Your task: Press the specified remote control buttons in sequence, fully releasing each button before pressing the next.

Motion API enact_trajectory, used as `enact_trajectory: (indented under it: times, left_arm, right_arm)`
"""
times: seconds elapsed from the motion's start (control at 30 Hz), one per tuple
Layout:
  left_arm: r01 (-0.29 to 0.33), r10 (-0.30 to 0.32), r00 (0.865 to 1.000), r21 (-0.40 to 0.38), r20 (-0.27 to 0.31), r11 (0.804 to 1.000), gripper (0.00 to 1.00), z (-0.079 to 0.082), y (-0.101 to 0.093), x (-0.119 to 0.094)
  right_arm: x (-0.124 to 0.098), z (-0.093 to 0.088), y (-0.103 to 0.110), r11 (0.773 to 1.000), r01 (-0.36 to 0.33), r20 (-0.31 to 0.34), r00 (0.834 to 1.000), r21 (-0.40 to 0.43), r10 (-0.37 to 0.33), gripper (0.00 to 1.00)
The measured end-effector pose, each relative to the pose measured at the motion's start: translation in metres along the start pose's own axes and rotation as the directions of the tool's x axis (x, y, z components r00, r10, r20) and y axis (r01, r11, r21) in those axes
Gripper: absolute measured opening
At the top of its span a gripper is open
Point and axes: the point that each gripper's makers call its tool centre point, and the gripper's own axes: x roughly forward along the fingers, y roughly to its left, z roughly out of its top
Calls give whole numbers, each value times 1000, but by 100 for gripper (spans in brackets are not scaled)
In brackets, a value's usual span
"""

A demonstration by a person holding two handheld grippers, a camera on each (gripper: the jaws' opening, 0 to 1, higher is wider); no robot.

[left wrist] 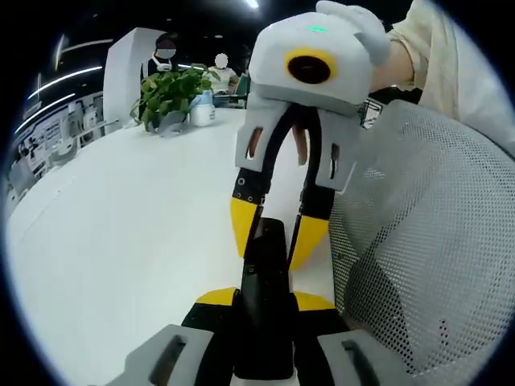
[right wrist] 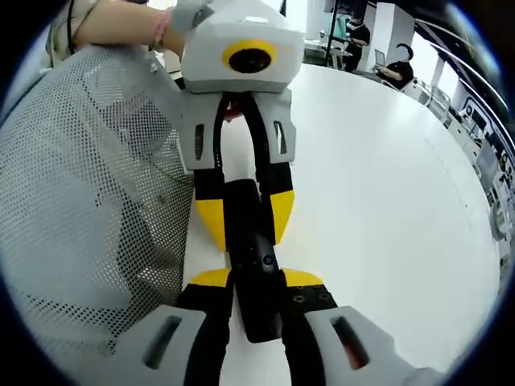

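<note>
A slim black remote control (left wrist: 265,277) is held lengthwise between both grippers, which face each other above a white table (left wrist: 129,233). In the left gripper view, my left gripper (left wrist: 265,300) rises from the bottom with its yellow-tipped jaws shut on the remote's near end. My right gripper (left wrist: 276,238) comes down from above and clamps the far end. The right gripper view mirrors this: my right gripper (right wrist: 255,279) is shut on the remote (right wrist: 259,310) and my left gripper (right wrist: 245,219) grips the far end. A small round button shows on the remote's top.
A grey mesh chair back (left wrist: 418,257) stands close beside the grippers, also seen as the mesh chair back (right wrist: 88,185). A potted plant (left wrist: 169,95) and a white container sit at the table's far edge. A person's sleeve (left wrist: 459,64) and seated people lie beyond.
</note>
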Motion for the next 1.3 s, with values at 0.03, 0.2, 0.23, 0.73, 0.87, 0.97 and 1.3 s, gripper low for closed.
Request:
enact_trajectory:
  times: [0.03, 0.2, 0.23, 0.73, 0.87, 0.97, 1.3]
  left_arm:
    - [0, 0, 1000, 0, 1, 1000, 25, 0, 0, 0]
    - [-3, 3, 1000, -4, 2, 1000, 25, 0, 0, 0]
    - [-4, 4, 1000, -2, 1, 1000, 25, 0, 0, 0]
    - [15, -13, 999, 49, -38, 999, 25, 2, -5, 4]
    - [16, -14, 999, 49, -37, 999, 25, 2, -5, 5]
    - [13, -10, 999, 62, -42, 998, 25, 2, -6, 5]
    - [-1, 2, 1000, -29, 7, 1000, 28, 7, -1, 8]
  right_arm:
    - [0, 0, 0, 1000, -1, 3, 1000, -3, 1, 22]
    - [-1, -2, -1, 1000, 1, 11, 1000, 11, -1, 24]
    - [0, -5, -2, 1000, 6, -2, 1000, 20, -6, 25]
    - [-5, -28, 1, 992, 79, 14, 997, 97, -81, 27]
    - [-5, -28, 1, 988, 102, -6, 995, 114, -102, 28]
    - [-6, -28, 1, 988, 106, -6, 994, 112, -106, 27]
    - [-6, -29, 3, 990, 99, -5, 995, 103, -99, 25]
